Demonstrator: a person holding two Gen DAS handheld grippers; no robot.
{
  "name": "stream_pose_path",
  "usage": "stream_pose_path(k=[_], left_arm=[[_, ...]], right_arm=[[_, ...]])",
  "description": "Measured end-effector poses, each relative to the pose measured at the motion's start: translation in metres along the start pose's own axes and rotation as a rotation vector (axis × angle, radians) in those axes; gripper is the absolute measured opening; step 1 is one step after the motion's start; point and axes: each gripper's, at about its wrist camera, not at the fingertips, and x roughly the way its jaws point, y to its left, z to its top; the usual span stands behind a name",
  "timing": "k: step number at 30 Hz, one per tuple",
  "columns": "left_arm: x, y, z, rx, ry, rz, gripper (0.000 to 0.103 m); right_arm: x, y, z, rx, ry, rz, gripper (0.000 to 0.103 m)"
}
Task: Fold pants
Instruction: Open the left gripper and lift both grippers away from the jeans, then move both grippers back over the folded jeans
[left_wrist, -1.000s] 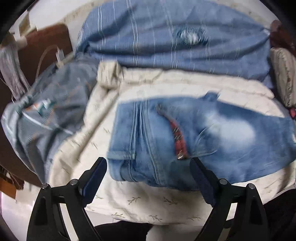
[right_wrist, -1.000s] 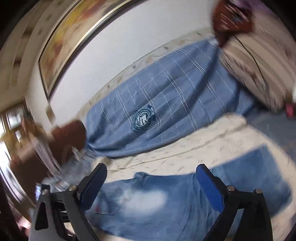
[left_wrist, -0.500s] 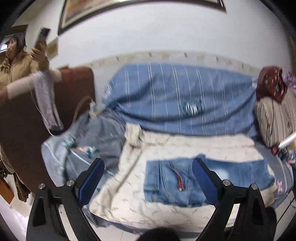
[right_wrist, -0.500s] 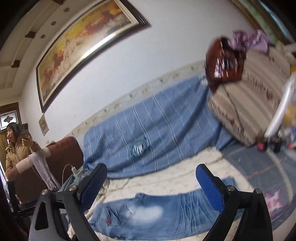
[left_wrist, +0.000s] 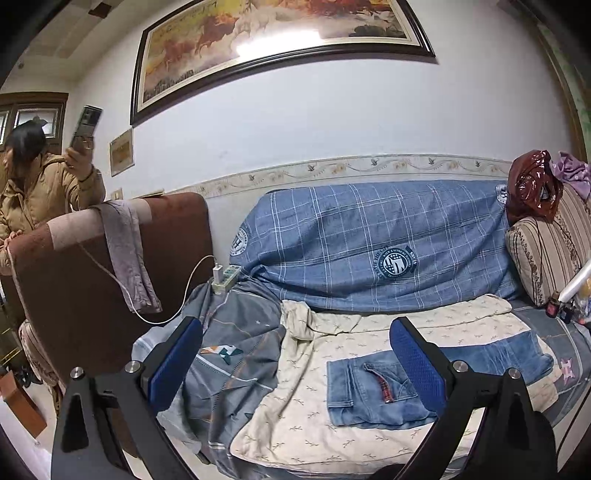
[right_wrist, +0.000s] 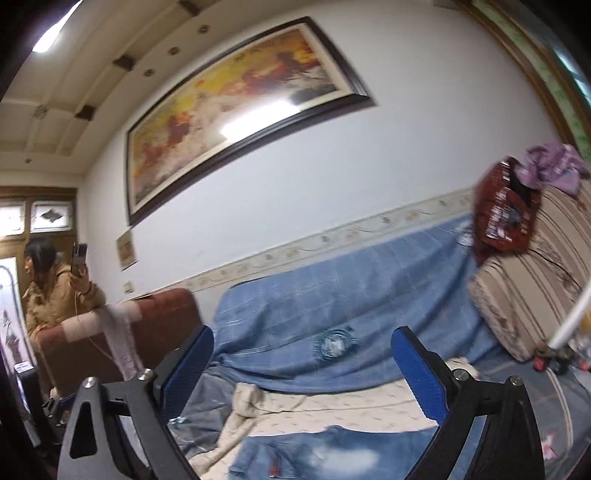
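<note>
Jeans (left_wrist: 373, 391) lie folded flat on cream leaf-print sheet (left_wrist: 295, 424), which covers the sofa seat. Left gripper (left_wrist: 295, 365) held above them, jaws opening, nothing between. Right gripper (right_wrist: 303, 373) jaws spread wide, empty, aimed at blue plaid cover (right_wrist: 369, 302) on the backrest. Grey quilt (left_wrist: 236, 354) bunched just left of sheet.

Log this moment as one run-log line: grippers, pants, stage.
left gripper: jaws opening, empty | right gripper: open, empty | jeans: folded, flat on cream sheet | stage: both grippers clear of jeans
</note>
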Motion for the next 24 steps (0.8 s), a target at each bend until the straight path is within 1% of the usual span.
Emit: stream_pose_path(k=[4, 7, 10, 14, 17, 21, 24], left_arm=[[0.007, 0.001, -0.004, -0.013, 0.017, -0.018, 0.101], [0.022, -0.007, -0.01, -0.015, 0.053, -0.046, 0.101], [0.039, -0.023, -0.02, 0.014, 0.094, -0.069, 0.101], [0.071, -0.051, -0.036, 0.046, 0.167, -0.103, 0.101], [0.103, -0.075, -0.052, 0.069, 0.246, -0.132, 0.101], [0.139, -0.099, -0.074, 0.087, 0.326, -0.154, 0.101], [0.166, -0.113, -0.089, 0.067, 0.376, -0.18, 0.101]], right_arm=[[0.013, 0.035, -0.01, -0.071, 0.032, 0.066, 0.099], [0.028, 0.047, -0.025, -0.113, 0.084, 0.101, 0.099], [0.047, 0.047, -0.046, -0.142, 0.142, 0.119, 0.099], [0.076, 0.031, -0.079, -0.174, 0.236, 0.1, 0.099], [0.1, 0.011, -0.109, -0.194, 0.309, 0.077, 0.099], [0.132, -0.025, -0.154, -0.158, 0.418, 0.04, 0.099], [0.153, -0.053, -0.185, -0.13, 0.502, -0.002, 0.099]])
